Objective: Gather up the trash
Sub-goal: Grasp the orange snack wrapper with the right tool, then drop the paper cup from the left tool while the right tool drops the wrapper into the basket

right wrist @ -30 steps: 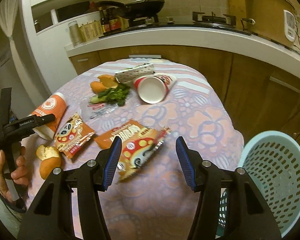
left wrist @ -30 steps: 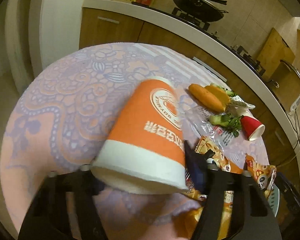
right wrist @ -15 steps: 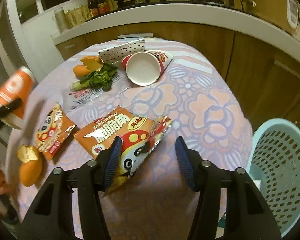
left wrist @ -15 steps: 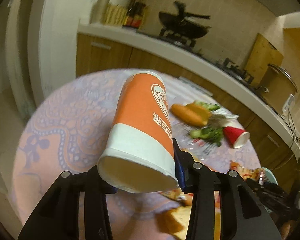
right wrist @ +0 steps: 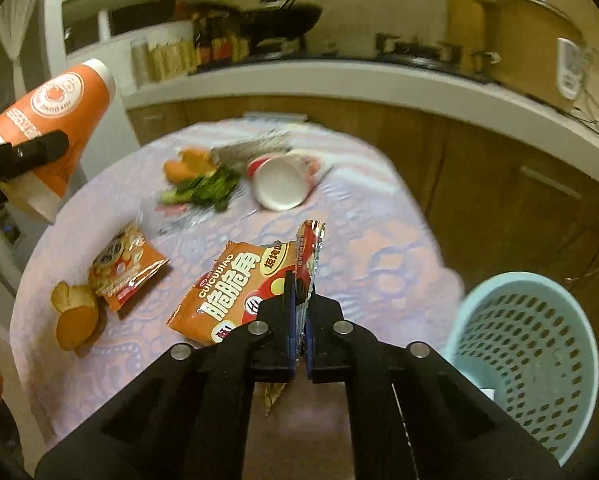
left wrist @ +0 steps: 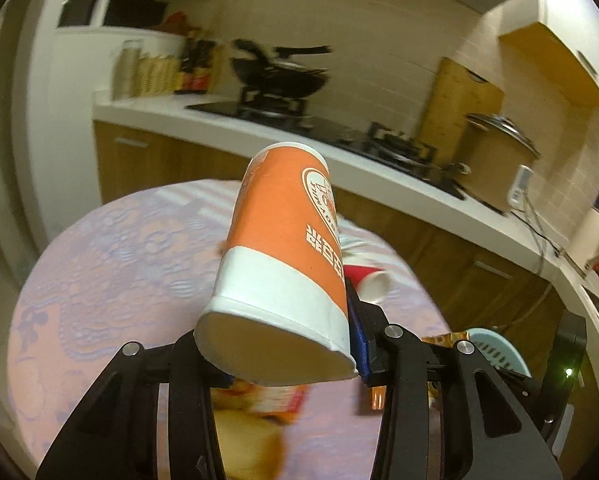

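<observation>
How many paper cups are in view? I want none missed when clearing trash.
2. The orange cup is held in the left gripper, lifted off the table. The red cup lies on its side at the table's far end, beside the greens.

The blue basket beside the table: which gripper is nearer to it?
Right. The right gripper, shut on the orange snack bag, is just beside the blue basket; the left gripper, holding the orange cup, is across the table.

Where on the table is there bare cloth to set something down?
Free: the table's right side, between the red-rimmed cup, big snack bag and blue basket. Crowded: far end with greens, left edge with small packet and bread.
</observation>
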Demonstrator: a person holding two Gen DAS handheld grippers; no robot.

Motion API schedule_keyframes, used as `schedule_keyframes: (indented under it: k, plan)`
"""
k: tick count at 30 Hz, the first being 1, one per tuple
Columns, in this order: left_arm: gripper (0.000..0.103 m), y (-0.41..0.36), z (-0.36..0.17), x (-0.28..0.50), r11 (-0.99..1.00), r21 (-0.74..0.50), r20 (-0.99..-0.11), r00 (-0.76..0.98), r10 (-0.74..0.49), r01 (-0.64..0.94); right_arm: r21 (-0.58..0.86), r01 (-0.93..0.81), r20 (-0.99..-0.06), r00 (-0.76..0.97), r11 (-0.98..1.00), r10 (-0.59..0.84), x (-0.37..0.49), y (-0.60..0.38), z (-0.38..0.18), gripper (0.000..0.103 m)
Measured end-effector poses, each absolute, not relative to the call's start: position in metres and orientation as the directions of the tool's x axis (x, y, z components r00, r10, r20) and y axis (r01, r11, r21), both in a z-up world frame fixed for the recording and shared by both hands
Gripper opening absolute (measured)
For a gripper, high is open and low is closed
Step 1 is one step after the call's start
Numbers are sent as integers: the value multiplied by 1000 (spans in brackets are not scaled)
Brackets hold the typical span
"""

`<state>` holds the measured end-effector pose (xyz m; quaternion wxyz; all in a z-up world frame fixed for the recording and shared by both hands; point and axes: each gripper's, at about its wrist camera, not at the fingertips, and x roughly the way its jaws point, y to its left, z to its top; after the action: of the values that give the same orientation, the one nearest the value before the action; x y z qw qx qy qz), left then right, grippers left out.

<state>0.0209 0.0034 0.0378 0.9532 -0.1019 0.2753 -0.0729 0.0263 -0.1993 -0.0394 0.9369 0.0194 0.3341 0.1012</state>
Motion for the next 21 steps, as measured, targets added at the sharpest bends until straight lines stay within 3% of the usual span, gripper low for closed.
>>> schedule_keyframes:
  k: [11, 21]
  plan:
    - [40, -115, 46, 21, 927, -225, -483, 792, -373, 300, 132, 67, -552, 834, 989, 17, -5, -324, -20, 2]
    - [40, -223, 16, 24, 862, -195, -542, 681, -493, 468, 172, 264, -585, 802, 949, -118, -31, -420, -47, 2]
